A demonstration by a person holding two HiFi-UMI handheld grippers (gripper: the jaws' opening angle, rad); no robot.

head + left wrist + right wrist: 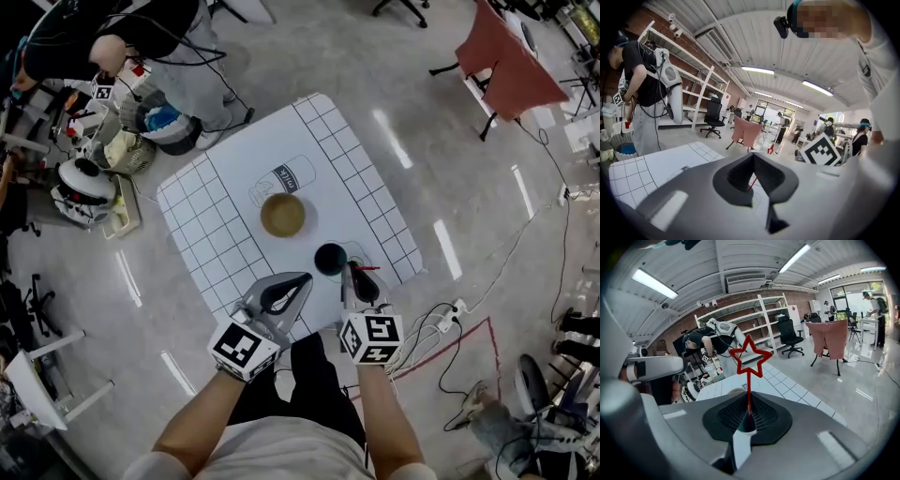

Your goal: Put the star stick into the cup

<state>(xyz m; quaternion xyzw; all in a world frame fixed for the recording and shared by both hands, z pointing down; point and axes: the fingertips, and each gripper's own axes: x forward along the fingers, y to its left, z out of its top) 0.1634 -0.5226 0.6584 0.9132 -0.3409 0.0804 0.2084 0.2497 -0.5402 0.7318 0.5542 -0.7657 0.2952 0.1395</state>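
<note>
R gripper (748, 418) clenched on star stick (750, 357), just beside cup (329, 259). L gripper (302, 279) closed, empty, near cup. Step, I judge: transport. Next: aim stick over cup mouth, lower, release.

Desk (225, 202): white top, grid lines along its edges, set at an angle on a glossy grey floor. A bottle outline (281, 180) is printed near its centre. A round tan bowl (282, 215) stands upright just beside that outline.

A person (159, 37) in a dark top stands off the desk's far left corner, beside a wire basket (127, 150).

A red cloth (506, 66) is draped over a chair, well apart from the desk.

On the floor to the right lie loose cables, a power strip (450, 314) and a red tape line (469, 333).

White shelving (764, 319) lines the brick wall.
</note>
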